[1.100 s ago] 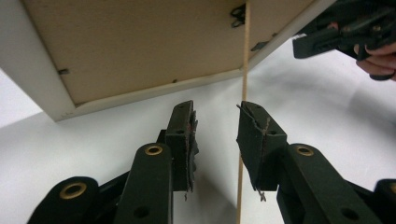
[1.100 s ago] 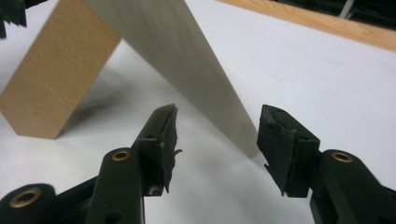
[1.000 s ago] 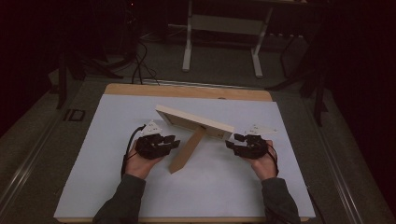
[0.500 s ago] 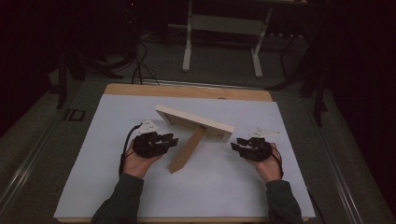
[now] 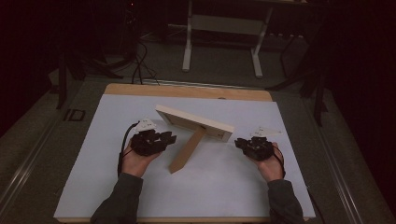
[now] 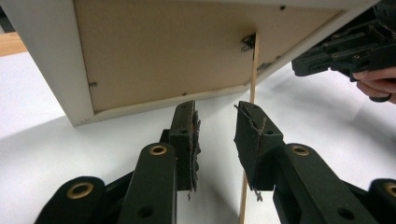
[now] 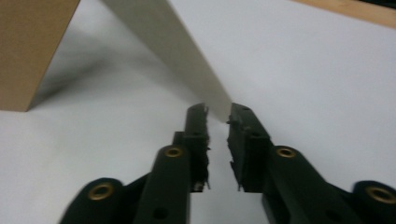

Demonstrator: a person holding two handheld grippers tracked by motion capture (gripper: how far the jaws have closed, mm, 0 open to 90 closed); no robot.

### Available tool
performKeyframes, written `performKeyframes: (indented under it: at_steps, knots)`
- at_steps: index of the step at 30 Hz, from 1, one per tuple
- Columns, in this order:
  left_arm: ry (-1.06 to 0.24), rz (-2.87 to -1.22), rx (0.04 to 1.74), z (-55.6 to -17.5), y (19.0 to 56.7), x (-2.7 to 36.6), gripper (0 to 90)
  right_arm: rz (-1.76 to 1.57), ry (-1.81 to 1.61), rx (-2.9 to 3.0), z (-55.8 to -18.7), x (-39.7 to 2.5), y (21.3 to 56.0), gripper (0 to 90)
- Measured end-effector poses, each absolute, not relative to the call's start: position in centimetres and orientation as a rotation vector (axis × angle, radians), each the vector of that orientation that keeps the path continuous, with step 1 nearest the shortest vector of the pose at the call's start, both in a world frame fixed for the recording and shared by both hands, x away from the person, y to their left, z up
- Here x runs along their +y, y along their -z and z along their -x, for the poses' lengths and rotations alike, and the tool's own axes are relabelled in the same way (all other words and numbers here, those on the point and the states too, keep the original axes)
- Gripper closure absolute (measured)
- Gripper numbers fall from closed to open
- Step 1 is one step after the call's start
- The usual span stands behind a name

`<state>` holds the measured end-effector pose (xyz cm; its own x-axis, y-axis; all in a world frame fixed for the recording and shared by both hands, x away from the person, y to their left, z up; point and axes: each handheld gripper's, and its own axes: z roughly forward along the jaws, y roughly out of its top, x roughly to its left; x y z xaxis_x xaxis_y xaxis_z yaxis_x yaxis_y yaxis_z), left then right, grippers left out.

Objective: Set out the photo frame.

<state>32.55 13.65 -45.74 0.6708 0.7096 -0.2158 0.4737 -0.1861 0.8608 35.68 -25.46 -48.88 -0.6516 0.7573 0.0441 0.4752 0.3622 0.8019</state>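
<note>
1. High view: the picture frame point(image 5: 194, 122) stands tilted on the white worktop point(image 5: 93, 177), propped on its easel leg point(image 5: 187, 150). It is between the left gripper point(image 5: 169, 138) and the right gripper point(image 5: 239, 143).
2. Left gripper view: the jaws are spread and hold nothing, just before the frame's brown back.
3. Right gripper view: the jaws are a little apart, empty, close to the frame's pale corner.

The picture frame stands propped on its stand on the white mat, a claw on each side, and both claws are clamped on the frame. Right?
Not quite. Neither claw is clamped on the picture frame. The left gripper view shows the left claw open, short of the frame's back; the right gripper view shows the right claw open just before the frame's corner. The frame does stand propped on its stand on the white mat.
</note>
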Motion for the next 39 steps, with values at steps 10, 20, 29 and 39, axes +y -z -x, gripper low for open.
performKeyframes:
  at_steps: [10,20,29,39]
  knots:
    - [-0.306,-1.800,0.965,-33.5,44.9,13.3,76.4,-1.098,-1.191,2.241,-36.4,-24.9,47.5,89.8]
    - [-0.374,-1.802,1.003,-34.9,44.1,12.4,90.0,-1.142,-1.308,2.199,-37.5,-24.6,46.6,89.9]
    - [-0.410,-1.821,1.028,-36.0,43.9,11.2,90.0,-1.117,-1.317,2.207,-37.9,-24.0,45.9,89.8]
    - [-0.422,-1.846,1.026,-36.5,44.4,10.4,90.0,-1.092,-1.301,2.224,-38.3,-23.4,45.5,89.7]
